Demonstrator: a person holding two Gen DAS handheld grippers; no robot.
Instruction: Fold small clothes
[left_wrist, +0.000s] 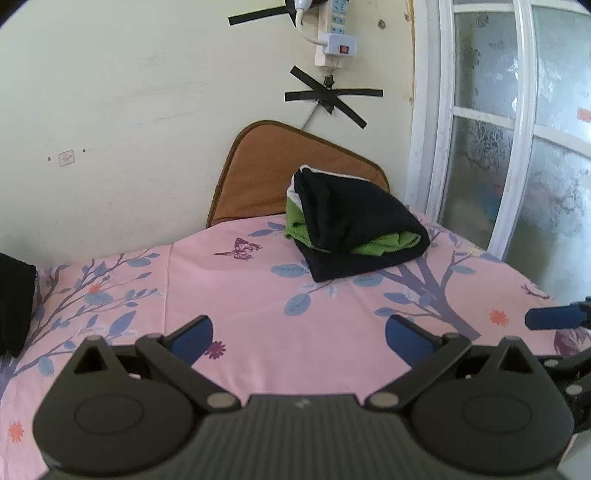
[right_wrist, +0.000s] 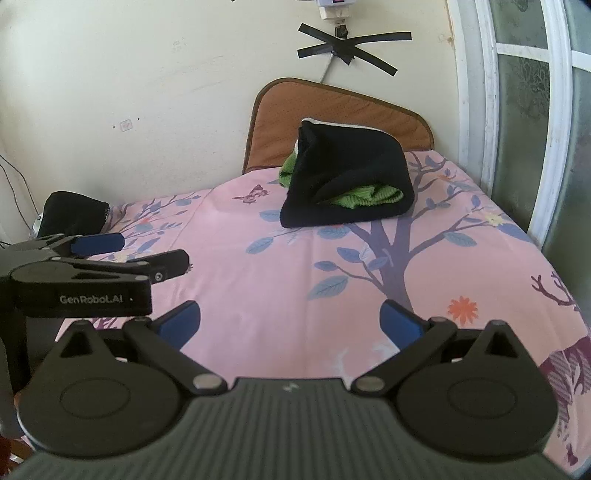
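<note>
A stack of folded clothes (left_wrist: 351, 229), black over green with a white edge, sits at the far side of the pink floral cloth (left_wrist: 240, 291); it also shows in the right wrist view (right_wrist: 351, 184). A second black garment (left_wrist: 14, 302) lies at the left edge, and appears in the right wrist view (right_wrist: 74, 218). My left gripper (left_wrist: 299, 338) is open and empty above the cloth; it also shows from the side in the right wrist view (right_wrist: 147, 253). My right gripper (right_wrist: 290, 325) is open and empty; one of its fingers (left_wrist: 554, 317) shows at the right of the left wrist view.
A brown cushion (left_wrist: 266, 173) leans against the cream wall behind the stack. A power strip (left_wrist: 332, 33) and taped cable hang on the wall. A white-framed frosted window (left_wrist: 517, 147) stands at the right, past the table's right edge (right_wrist: 554, 258).
</note>
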